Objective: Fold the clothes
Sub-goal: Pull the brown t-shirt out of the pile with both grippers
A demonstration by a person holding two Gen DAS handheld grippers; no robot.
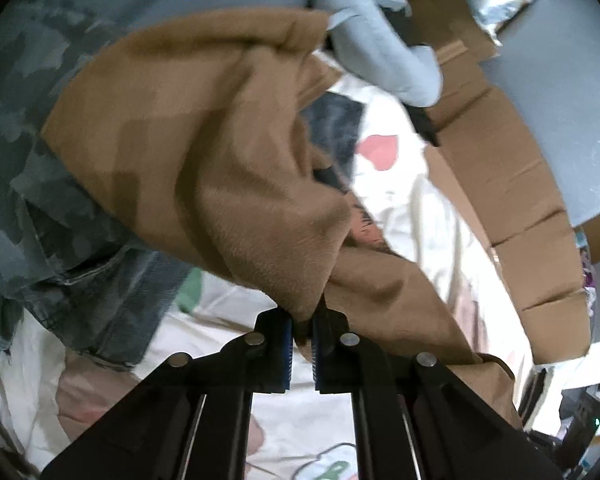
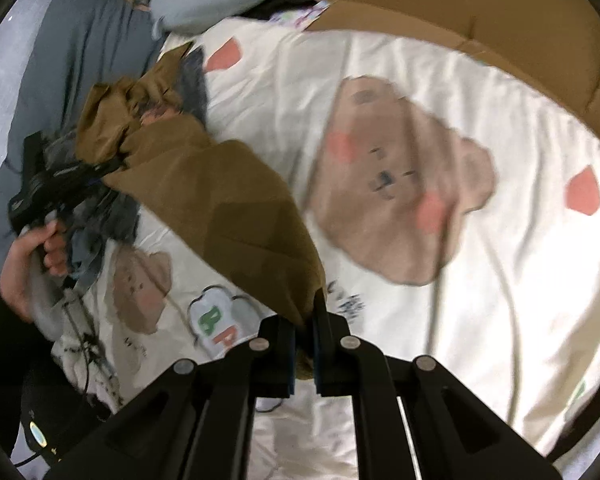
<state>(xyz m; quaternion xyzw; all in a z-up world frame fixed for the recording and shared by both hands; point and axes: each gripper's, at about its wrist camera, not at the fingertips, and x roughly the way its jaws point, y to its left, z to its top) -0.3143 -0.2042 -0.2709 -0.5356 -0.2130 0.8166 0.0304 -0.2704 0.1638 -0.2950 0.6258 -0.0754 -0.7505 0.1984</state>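
Note:
A brown garment [image 1: 204,132] hangs bunched in front of the left wrist camera, and my left gripper [image 1: 302,320] is shut on one of its edges. In the right wrist view the same brown garment [image 2: 220,200] stretches from my right gripper [image 2: 303,332], which is shut on another corner, up and left to the left gripper [image 2: 108,168]. A hand [image 2: 28,264] holds that left gripper. The cloth is lifted above a white bed sheet [image 2: 520,280] printed with bears.
Camouflage trousers [image 1: 40,200] lie left of the brown cloth. A light blue garment [image 1: 380,40] sits at the far end by a cardboard box wall [image 1: 520,208]. A grey mat [image 2: 80,60] runs along the sheet's left side. Cables [image 2: 84,340] trail near the hand.

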